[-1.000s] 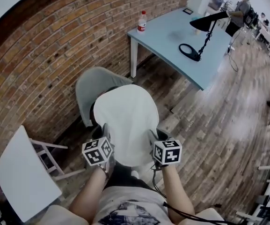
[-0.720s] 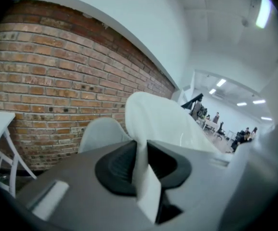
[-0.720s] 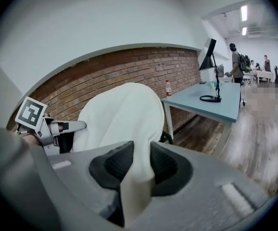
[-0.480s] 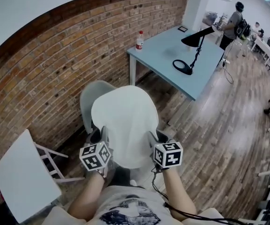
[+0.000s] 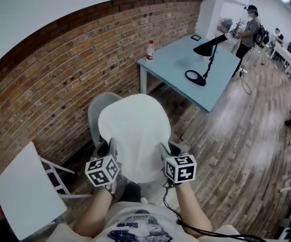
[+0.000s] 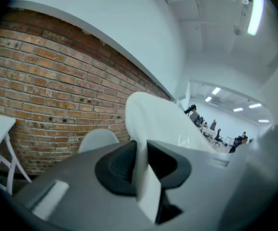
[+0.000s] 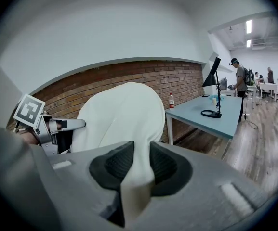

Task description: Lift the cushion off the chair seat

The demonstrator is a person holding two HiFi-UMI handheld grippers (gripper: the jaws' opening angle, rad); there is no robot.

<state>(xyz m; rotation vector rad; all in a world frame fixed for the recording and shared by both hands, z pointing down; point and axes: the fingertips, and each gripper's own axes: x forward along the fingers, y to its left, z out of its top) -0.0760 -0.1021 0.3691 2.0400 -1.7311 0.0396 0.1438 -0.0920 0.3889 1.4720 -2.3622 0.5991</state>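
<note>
A white cushion (image 5: 135, 132) hangs in the air above a grey shell chair (image 5: 99, 109), held at its two near corners. My left gripper (image 5: 108, 147) is shut on the cushion's left edge (image 6: 139, 162), which is pinched between the dark pads. My right gripper (image 5: 164, 150) is shut on the right edge (image 7: 139, 177), the cloth bunched between its jaws. In the right gripper view the cushion (image 7: 122, 119) stands up broad, and the left gripper's marker cube (image 7: 29, 111) shows beside it. The chair's seat is hidden under the cushion.
A brick wall (image 5: 59, 69) runs behind the chair. A pale blue table (image 5: 195, 69) with a black desk lamp (image 5: 208, 49) and a bottle (image 5: 150, 50) stands to the right. A white folding chair (image 5: 24, 190) is at the left. People stand far back (image 5: 248, 21).
Both grippers have risen with the cushion, which now sits higher above the chair. The head view has tipped up, showing more wall.
</note>
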